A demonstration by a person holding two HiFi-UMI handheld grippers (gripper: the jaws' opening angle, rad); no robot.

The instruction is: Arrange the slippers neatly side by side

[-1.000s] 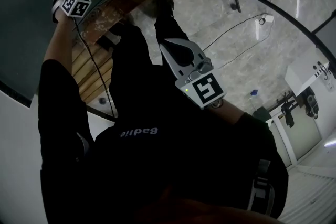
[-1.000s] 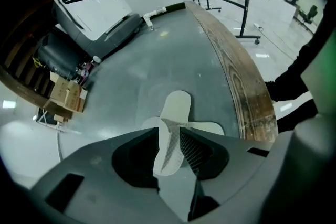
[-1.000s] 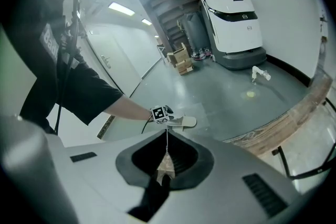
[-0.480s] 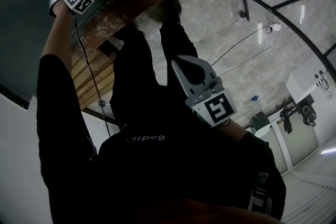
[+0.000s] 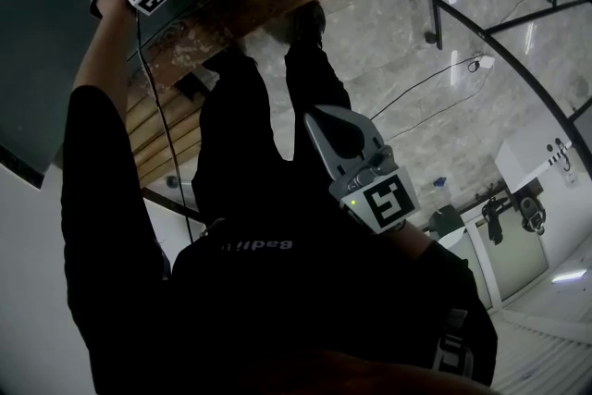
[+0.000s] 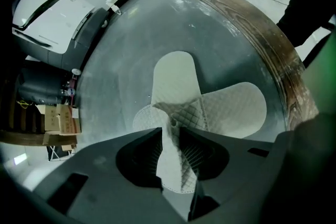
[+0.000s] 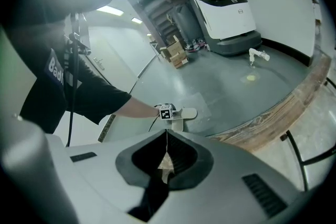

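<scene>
I am holding my left tongs (image 6: 170, 134) down over the two slippers, which are lying crossed on the grey surface (image 6: 121, 55), well inside its wooden rim (image 6: 262, 34). One slipper (image 6: 176, 78) is running along the rim, and the other slipper (image 6: 236, 107) is pointing toward the rim. My left tongs have just been closing a little, yet they are standing wide apart, with the quilted band (image 6: 191, 118) of a slipper lying between them. My right tongs (image 7: 167, 136) are hanging outside the rim, over the stone floor (image 5: 398, 23). They are pressing together with nothing between them.
</scene>
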